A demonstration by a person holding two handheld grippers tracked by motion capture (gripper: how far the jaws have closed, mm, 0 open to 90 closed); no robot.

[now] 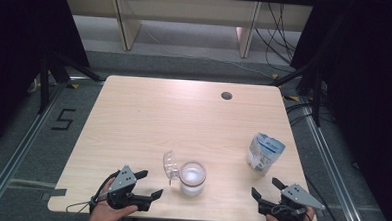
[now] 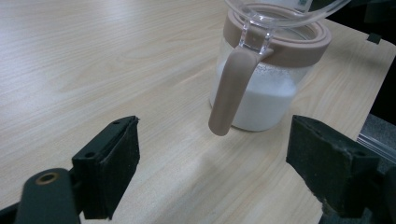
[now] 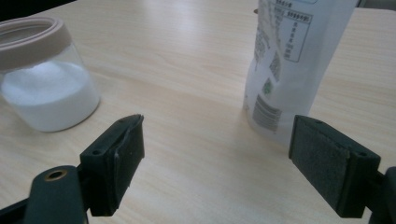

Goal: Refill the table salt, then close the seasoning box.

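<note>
The clear jar (image 1: 193,178) of white powder stands near the counter's (image 1: 148,118) front edge, its lid (image 1: 169,163) flipped open. The left gripper (image 1: 148,184) hovers just beside it, jaws spread wide and empty. The right gripper (image 1: 265,188), jaws likewise apart, sits near the upright pouch (image 1: 264,152).
</note>
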